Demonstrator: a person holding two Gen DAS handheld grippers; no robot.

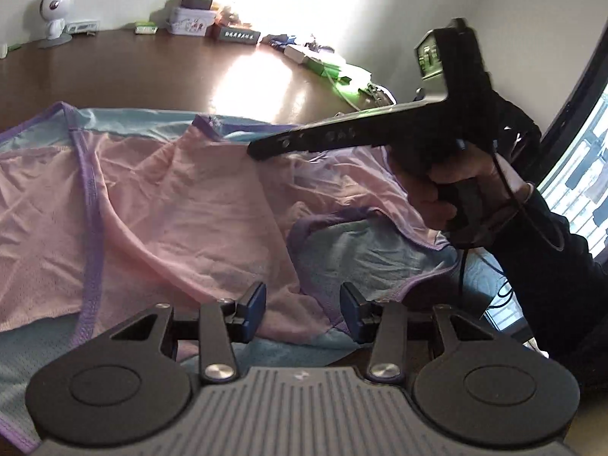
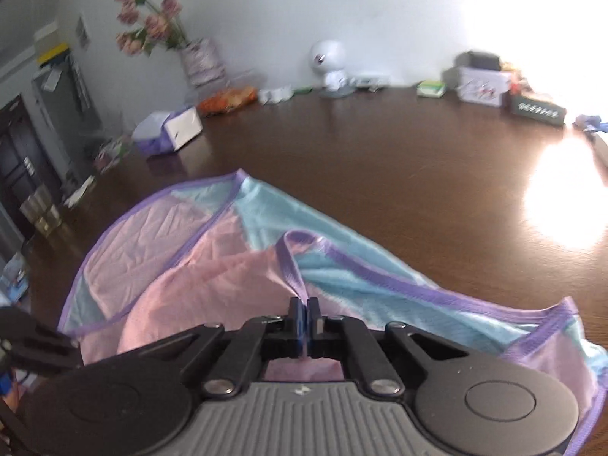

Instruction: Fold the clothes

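Pink mesh fabric with purple binding and pale blue panels makes up the garment (image 1: 159, 197), which lies spread and creased on the dark brown wooden table (image 1: 152, 72). In the left wrist view, the left gripper (image 1: 303, 309) stands released, its two blue pads apart with a clear gap, and the pink cloth lies below and just ahead of that gap without being pinched. Ahead and to the right of this claw, a hand (image 1: 448, 193) in a dark sleeve grips the handle of the right gripper (image 2: 305, 317), whose body reaches over the garment. In the right wrist view, that claw is clenched on a raised fold of the garment (image 2: 266, 266); the purple-edged pink cloth rises directly from between its closed pads. Beyond the claw the fabric spreads flat toward the far left and right. Further ahead, along the wall, stand a white figurine (image 2: 330, 64), a tin box (image 2: 480, 85), a tissue box (image 2: 171, 131) and a vase of pink flowers (image 2: 201, 60).
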